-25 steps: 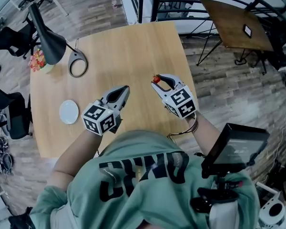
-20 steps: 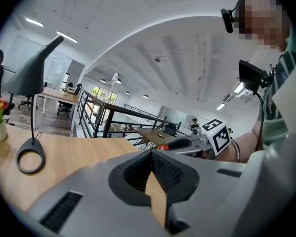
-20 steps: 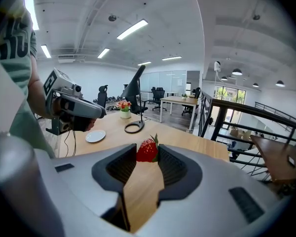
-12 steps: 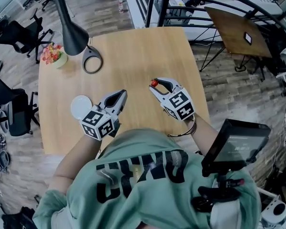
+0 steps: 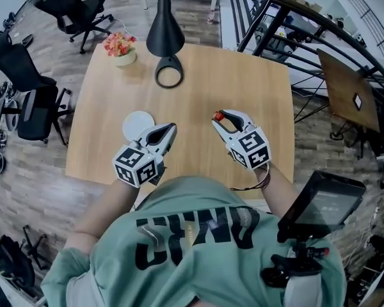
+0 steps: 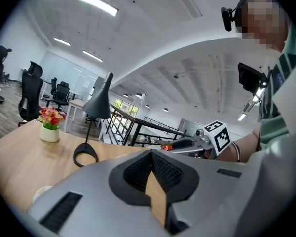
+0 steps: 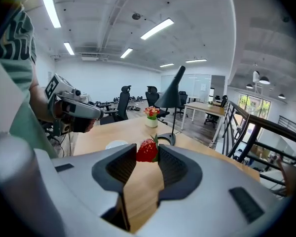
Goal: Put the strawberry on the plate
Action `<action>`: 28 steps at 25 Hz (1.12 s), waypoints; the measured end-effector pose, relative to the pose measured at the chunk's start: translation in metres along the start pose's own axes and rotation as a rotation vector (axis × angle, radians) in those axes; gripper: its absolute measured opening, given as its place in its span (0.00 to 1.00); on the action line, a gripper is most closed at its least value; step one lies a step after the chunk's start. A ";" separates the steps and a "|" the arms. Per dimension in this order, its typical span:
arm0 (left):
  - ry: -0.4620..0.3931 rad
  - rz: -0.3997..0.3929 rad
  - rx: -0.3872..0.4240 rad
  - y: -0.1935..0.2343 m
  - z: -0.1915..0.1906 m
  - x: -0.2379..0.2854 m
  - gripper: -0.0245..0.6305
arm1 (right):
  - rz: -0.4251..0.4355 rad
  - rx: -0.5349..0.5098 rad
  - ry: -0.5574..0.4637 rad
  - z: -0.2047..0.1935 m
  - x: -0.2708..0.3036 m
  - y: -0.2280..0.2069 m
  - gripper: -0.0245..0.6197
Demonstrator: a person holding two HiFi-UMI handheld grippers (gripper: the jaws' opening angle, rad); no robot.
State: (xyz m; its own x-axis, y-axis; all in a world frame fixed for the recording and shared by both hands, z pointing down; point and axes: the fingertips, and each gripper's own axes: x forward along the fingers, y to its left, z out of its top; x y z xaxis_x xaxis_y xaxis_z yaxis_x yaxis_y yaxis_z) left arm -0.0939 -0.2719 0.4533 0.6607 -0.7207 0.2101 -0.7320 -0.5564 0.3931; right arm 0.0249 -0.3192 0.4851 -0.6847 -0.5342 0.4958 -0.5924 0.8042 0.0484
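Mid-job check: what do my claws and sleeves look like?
The left claw and right claw are pale grey and beak-shaped, with black ribbed pads and white cubes of black square markers. Green short-sleeved shirt; dark band on right wrist.

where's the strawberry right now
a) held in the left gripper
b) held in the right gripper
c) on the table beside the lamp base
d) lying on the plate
b: the right gripper view shows the strawberry pinched between the pads of the right gripper, well away from the plate.
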 end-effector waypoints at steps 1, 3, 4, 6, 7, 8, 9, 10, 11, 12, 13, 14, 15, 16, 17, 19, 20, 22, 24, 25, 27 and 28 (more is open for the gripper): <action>-0.008 0.016 -0.006 0.007 0.001 -0.009 0.04 | 0.013 -0.007 0.000 0.005 0.007 0.006 0.26; -0.021 0.044 -0.018 0.020 0.004 -0.025 0.04 | 0.033 -0.018 0.001 0.015 0.019 0.015 0.26; -0.026 0.057 -0.022 0.026 0.005 -0.032 0.04 | 0.040 -0.023 0.001 0.019 0.024 0.020 0.26; -0.035 0.082 -0.030 0.039 0.006 -0.046 0.04 | 0.054 -0.033 0.000 0.027 0.034 0.029 0.26; -0.039 0.095 -0.033 0.045 0.006 -0.053 0.04 | 0.061 -0.038 0.000 0.030 0.039 0.033 0.26; -0.042 0.107 -0.037 0.051 0.006 -0.060 0.04 | 0.069 -0.043 -0.001 0.033 0.045 0.037 0.26; -0.045 0.119 -0.041 0.057 0.007 -0.066 0.04 | 0.076 -0.048 -0.001 0.037 0.050 0.041 0.26; -0.047 0.130 -0.046 0.062 0.007 -0.071 0.04 | 0.082 -0.053 0.000 0.040 0.054 0.044 0.26; -0.049 0.139 -0.051 0.068 0.008 -0.076 0.04 | 0.088 -0.057 0.003 0.043 0.059 0.047 0.26; -0.052 0.147 -0.055 0.073 0.008 -0.081 0.04 | 0.094 -0.061 0.005 0.045 0.064 0.050 0.26; -0.055 0.156 -0.057 0.078 0.009 -0.085 0.04 | 0.101 -0.066 0.006 0.048 0.069 0.052 0.26; -0.058 0.166 -0.058 0.084 0.010 -0.089 0.04 | 0.108 -0.071 0.007 0.050 0.074 0.055 0.26; -0.061 0.177 -0.060 0.089 0.010 -0.093 0.04 | 0.117 -0.076 0.008 0.052 0.081 0.058 0.26; -0.064 0.189 -0.063 0.095 0.010 -0.097 0.04 | 0.127 -0.080 0.010 0.053 0.087 0.061 0.26; -0.067 0.202 -0.066 0.100 0.010 -0.101 0.04 | 0.138 -0.085 0.013 0.054 0.093 0.065 0.26; -0.075 0.228 -0.073 0.113 0.009 -0.109 0.04 | 0.161 -0.096 0.019 0.057 0.106 0.072 0.26; -0.078 0.242 -0.076 0.120 0.009 -0.114 0.04 | 0.173 -0.103 0.023 0.059 0.114 0.077 0.26; -0.082 0.273 -0.086 0.133 0.006 -0.124 0.04 | 0.203 -0.118 0.028 0.062 0.129 0.087 0.26; -0.084 0.305 -0.098 0.146 0.000 -0.134 0.04 | 0.233 -0.133 0.032 0.064 0.143 0.098 0.26; -0.084 0.320 -0.104 0.153 -0.003 -0.139 0.04 | 0.247 -0.140 0.034 0.065 0.151 0.104 0.26; -0.087 0.347 -0.116 0.166 -0.009 -0.148 0.04 | 0.274 -0.156 0.040 0.066 0.166 0.114 0.26; -0.088 0.360 -0.122 0.172 -0.011 -0.151 0.04 | 0.287 -0.165 0.044 0.067 0.173 0.118 0.26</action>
State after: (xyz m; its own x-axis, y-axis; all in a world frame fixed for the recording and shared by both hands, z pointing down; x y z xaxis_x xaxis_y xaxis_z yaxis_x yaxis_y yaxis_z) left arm -0.3180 -0.2539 0.4993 0.3445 -0.8966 0.2784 -0.8856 -0.2119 0.4133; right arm -0.1924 -0.3340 0.5188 -0.7924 -0.2709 0.5466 -0.2991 0.9534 0.0389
